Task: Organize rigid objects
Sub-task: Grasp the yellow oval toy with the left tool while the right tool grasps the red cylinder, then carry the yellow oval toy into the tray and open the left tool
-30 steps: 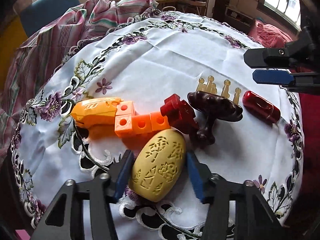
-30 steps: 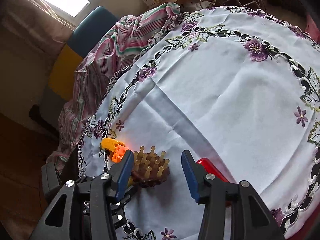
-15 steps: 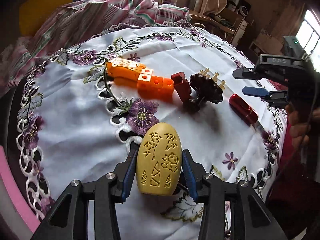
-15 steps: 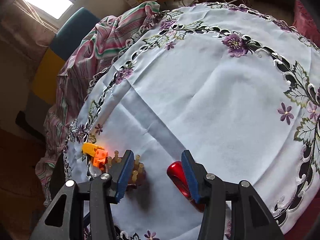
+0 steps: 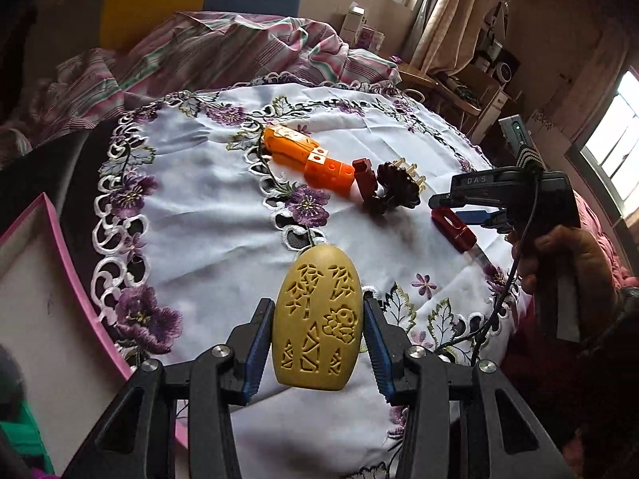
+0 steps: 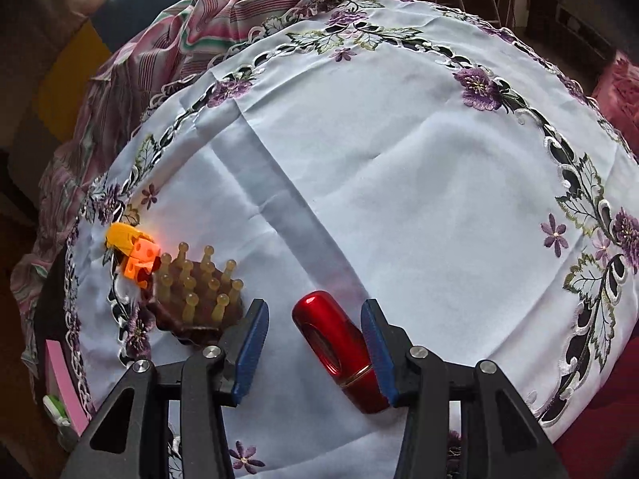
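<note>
My left gripper (image 5: 317, 306) is shut on a yellow oval carved piece (image 5: 317, 319) and holds it above the near edge of the tablecloth. The jaws of my right gripper (image 6: 314, 307) are closing astride a glossy red case (image 6: 335, 339) that lies on the cloth. Its right pad is at the case's side and its left pad stands apart. In the left wrist view the right gripper (image 5: 447, 208) hangs over the red case (image 5: 455, 229). A dark wooden pegged massager (image 6: 195, 291) lies left of the case.
An orange toy (image 5: 311, 157) and a dark red block (image 5: 365, 175) lie in a row beside the massager (image 5: 395, 185). A pink-rimmed box (image 5: 70, 263) stands at the table's near left. A striped cloth (image 5: 223, 48) covers the far side. A hand (image 5: 559, 255) holds the right gripper.
My left gripper closed on the yellow piece, lifted it and carried it back toward the pink-rimmed box. My right gripper sank over the red case, which now lies between its jaws.
</note>
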Tool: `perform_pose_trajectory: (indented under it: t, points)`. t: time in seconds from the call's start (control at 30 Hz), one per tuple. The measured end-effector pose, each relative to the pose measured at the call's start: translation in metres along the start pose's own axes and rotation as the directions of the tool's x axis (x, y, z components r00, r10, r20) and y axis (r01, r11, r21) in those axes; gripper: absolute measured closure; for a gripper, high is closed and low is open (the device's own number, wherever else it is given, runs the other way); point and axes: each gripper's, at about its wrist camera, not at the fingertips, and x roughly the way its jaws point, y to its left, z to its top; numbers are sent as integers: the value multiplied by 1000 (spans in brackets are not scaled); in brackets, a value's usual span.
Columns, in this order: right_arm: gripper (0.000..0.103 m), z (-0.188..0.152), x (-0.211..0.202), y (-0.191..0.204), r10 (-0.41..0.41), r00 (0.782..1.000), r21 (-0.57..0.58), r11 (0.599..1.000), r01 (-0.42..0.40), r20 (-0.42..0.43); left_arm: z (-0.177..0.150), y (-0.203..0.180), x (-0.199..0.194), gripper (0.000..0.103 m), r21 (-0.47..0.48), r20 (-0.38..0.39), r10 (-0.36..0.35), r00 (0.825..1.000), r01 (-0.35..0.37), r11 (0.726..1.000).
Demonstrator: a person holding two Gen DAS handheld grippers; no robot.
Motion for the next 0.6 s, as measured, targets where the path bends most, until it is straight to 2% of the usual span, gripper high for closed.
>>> perform_pose_trajectory:
  t: [0.17, 0.2, 0.23, 0.3, 0.37, 0.47, 0.6]
  points:
    - [59, -9, 6, 14, -86, 996, -104, 991, 83, -26, -9, 20, -28, 58, -71, 51, 11, 999, -7, 997]
    - [64, -11, 7, 18, -117, 993, -130, 985, 113, -24, -11, 25, -33, 58, -89, 62, 18, 998, -13, 996]
    - [74, -12, 8, 20, -153, 988, -155, 977, 149, -16, -13, 30, -38, 58, -108, 73, 25, 997, -17, 994]
    - [80, -15, 8, 25, -186, 982, -192, 964, 182, -2, -19, 45, -51, 58, -157, 93, 45, 995, -30, 987]
    - [80, -17, 8, 28, -206, 978, -216, 955, 203, 6, -27, 63, -64, 58, -212, 107, 70, 992, -46, 976]
    - [80, -19, 9, 31, -232, 973, -254, 940, 228, 14, -41, 97, -84, 58, -305, 117, 130, 985, -89, 948]
    - [79, -19, 9, 31, -227, 974, -251, 942, 223, 13, -52, 144, -105, 58, -422, 128, 183, 975, -114, 900]
